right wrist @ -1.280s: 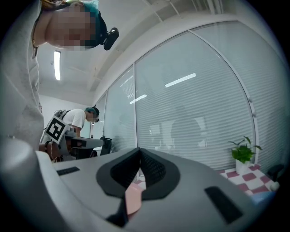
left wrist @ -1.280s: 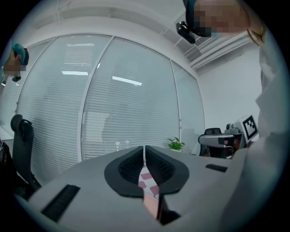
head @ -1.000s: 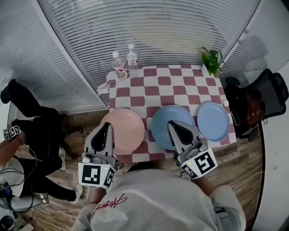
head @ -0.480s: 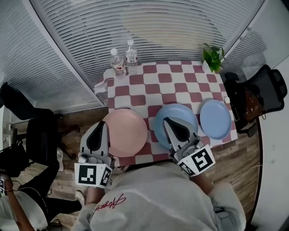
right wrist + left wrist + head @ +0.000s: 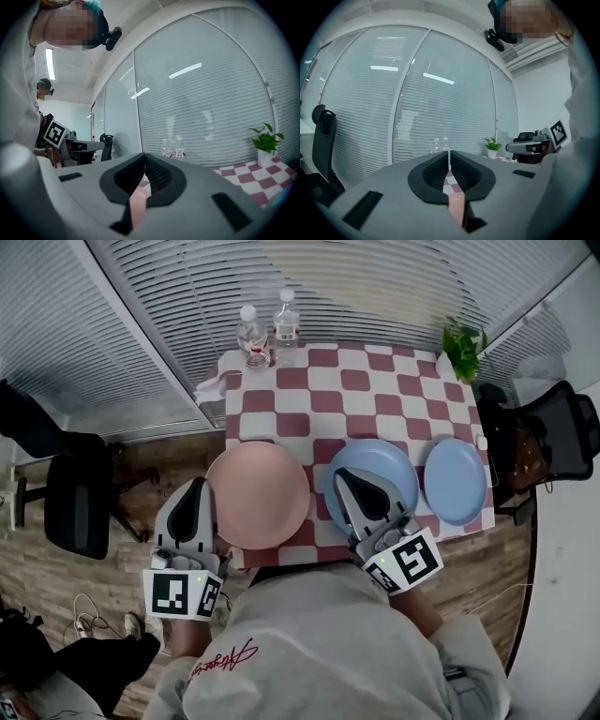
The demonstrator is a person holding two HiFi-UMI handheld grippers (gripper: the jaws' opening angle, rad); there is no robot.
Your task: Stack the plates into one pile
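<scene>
Lying apart along the bench's (image 5: 328, 395) near edge, the pink plate (image 5: 258, 495), big blue plate (image 5: 389, 463) and small blue plate (image 5: 456, 481) look stiff, light and slick; pinch each rim. Left claw (image 5: 197, 487) and right claw (image 5: 341, 476) are both closed together, empty.

Beyond the pink plate (image 5: 258, 493) I have bare checkered cloth (image 5: 323, 399) to pass over, until two water bottles (image 5: 251, 336) (far edge). Right of it the large blue plate (image 5: 398, 465) and small blue plate (image 5: 457, 481) block; left, a black chair (image 5: 75, 507).
</scene>
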